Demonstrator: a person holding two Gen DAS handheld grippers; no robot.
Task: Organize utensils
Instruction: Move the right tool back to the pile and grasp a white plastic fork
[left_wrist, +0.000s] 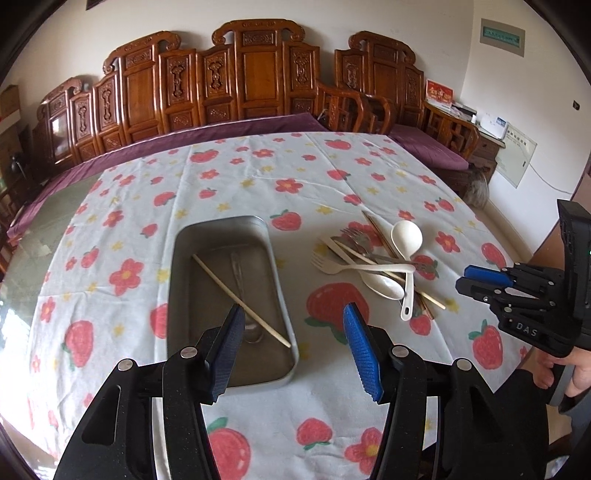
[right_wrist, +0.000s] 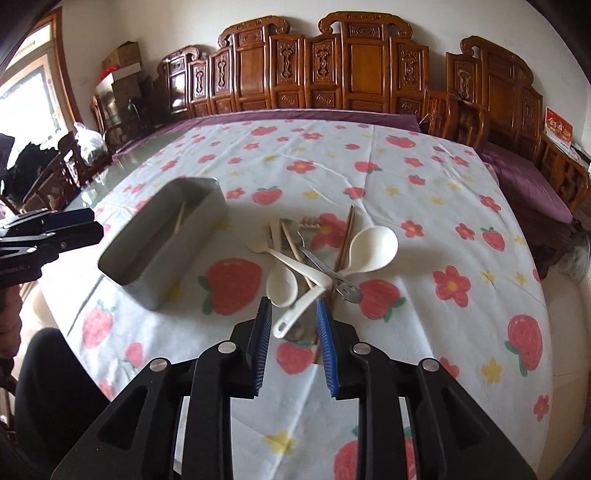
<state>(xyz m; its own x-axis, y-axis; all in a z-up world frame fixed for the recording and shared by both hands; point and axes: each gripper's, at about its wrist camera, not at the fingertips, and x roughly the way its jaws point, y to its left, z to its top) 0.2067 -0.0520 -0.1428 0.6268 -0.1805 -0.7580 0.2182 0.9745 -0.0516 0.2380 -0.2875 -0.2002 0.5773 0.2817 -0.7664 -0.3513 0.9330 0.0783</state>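
The left gripper (left_wrist: 293, 317) hangs with its jaws wide over the metal tin (left_wrist: 177, 295), which holds a chopstick (left_wrist: 240, 300) and a spoon. The right gripper (right_wrist: 293, 310) (jaws partly apart, gripping nothing) hovers by the utensil pile (right_wrist: 314, 258) on the tablecloth (right_wrist: 443, 332).

Your clear lane: bare desk (right_wrist: 424, 332) right of utensil pile (right_wrist: 314, 254); obstacles: metal tray (right_wrist: 162, 269) left, pile ahead.
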